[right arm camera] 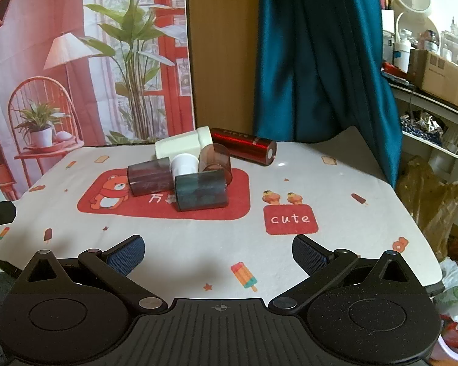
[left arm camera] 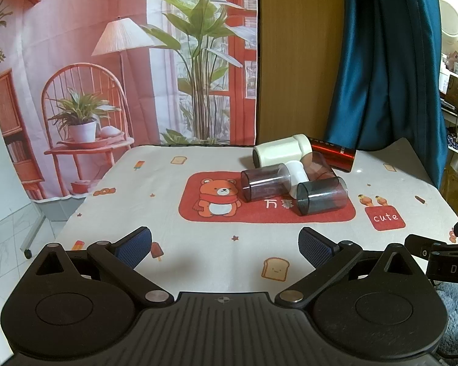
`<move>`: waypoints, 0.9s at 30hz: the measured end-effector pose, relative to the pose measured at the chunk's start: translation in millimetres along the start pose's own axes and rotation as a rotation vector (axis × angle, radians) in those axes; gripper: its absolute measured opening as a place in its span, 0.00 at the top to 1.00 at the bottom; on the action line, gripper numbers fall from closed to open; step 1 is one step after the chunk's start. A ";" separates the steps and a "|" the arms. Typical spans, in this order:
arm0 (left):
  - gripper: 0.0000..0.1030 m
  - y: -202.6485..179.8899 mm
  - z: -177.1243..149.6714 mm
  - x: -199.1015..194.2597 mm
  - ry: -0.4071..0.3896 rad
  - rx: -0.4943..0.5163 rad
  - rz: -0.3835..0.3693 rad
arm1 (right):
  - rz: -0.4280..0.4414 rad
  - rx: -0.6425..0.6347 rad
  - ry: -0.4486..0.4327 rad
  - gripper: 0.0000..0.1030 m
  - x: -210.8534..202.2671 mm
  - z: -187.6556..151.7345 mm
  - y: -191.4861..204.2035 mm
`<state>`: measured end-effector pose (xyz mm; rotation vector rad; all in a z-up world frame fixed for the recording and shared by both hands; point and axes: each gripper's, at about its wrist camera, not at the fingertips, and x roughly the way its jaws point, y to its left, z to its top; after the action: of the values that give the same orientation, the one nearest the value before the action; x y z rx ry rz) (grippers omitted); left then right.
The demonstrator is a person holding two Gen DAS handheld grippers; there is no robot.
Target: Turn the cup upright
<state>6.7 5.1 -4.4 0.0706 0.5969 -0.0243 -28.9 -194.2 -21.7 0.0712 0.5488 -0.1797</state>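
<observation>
Several cups lie on their sides in a pile on the table. A dark grey see-through cup [left arm camera: 320,195] [right arm camera: 201,191] is nearest. A purplish see-through cup [left arm camera: 265,181] [right arm camera: 151,176] lies to its left. A small white cup [left arm camera: 297,172] [right arm camera: 184,164], a brown see-through cup [left arm camera: 319,164] [right arm camera: 215,158], a cream cup [left arm camera: 279,151] [right arm camera: 183,143] and a shiny red cup [left arm camera: 332,154] [right arm camera: 244,146] lie behind. My left gripper [left arm camera: 224,248] is open and empty, short of the pile. My right gripper [right arm camera: 218,253] is open and empty too.
The table carries a printed cloth with a red bear mat [left arm camera: 216,198] [right arm camera: 113,195] and a "cute" patch [right arm camera: 290,219]. A printed backdrop and a blue curtain [right arm camera: 314,61] hang behind. Shelves with boxes [right arm camera: 439,76] stand at the right. The right gripper's edge shows in the left wrist view [left arm camera: 442,256].
</observation>
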 end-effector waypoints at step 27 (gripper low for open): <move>0.00 1.5 -1.8 1.0 0.009 -0.011 -0.006 | 0.013 0.016 0.002 0.00 1.7 -4.1 -0.4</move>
<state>6.6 6.7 -6.4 0.0578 0.6059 -0.0269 -29.6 -194.4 -26.1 0.0902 0.5486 -0.1714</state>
